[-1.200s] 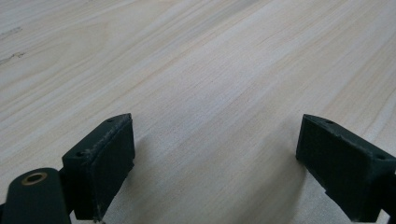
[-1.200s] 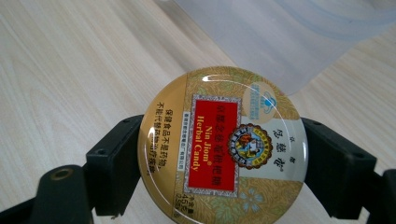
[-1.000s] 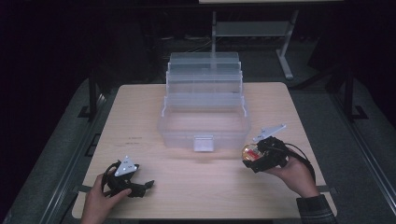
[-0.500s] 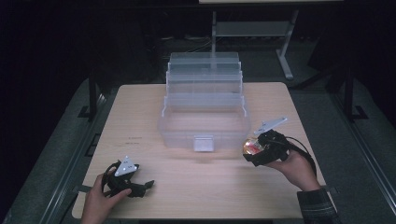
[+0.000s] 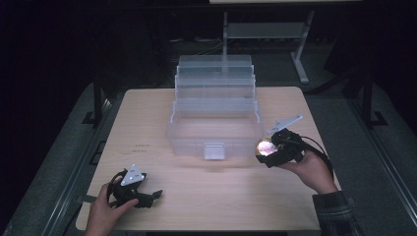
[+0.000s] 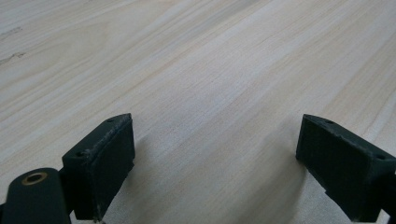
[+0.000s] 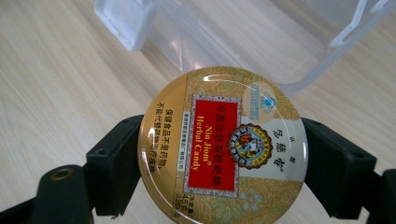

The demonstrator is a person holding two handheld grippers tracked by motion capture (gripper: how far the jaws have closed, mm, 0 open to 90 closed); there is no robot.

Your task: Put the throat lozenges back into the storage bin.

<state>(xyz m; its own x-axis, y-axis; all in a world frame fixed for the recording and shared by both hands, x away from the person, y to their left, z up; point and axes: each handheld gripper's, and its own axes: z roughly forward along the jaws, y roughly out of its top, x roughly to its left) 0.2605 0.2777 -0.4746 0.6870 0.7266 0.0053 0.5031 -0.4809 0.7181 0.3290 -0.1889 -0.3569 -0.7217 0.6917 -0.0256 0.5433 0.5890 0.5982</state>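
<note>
A round gold candy tin [image 7: 223, 144] with a red label sits clamped between the jaws of my right gripper [image 7: 223, 161], lifted off the table. In the high view that tin [image 5: 266, 146] shines just right of the front corner of a clear tiered plastic box [image 5: 215, 129], with the right gripper [image 5: 268, 153] shut on it. The box's front latch [image 5: 214, 150] faces the person. My left gripper [image 5: 153, 194] rests on the wooden table [image 5: 231, 196] at the front left, its jaws [image 6: 224, 168] wide apart over bare wood with nothing between them.
The clear box has stepped trays rising toward the back [image 5: 215, 73]. Its open lower bin rim [image 7: 299, 84] lies just beyond the tin. A metal stand [image 5: 295, 34] is behind the table on the dark floor.
My right gripper has risen with the tin and shifted left toward the box's front right corner. The left gripper has stayed put.
</note>
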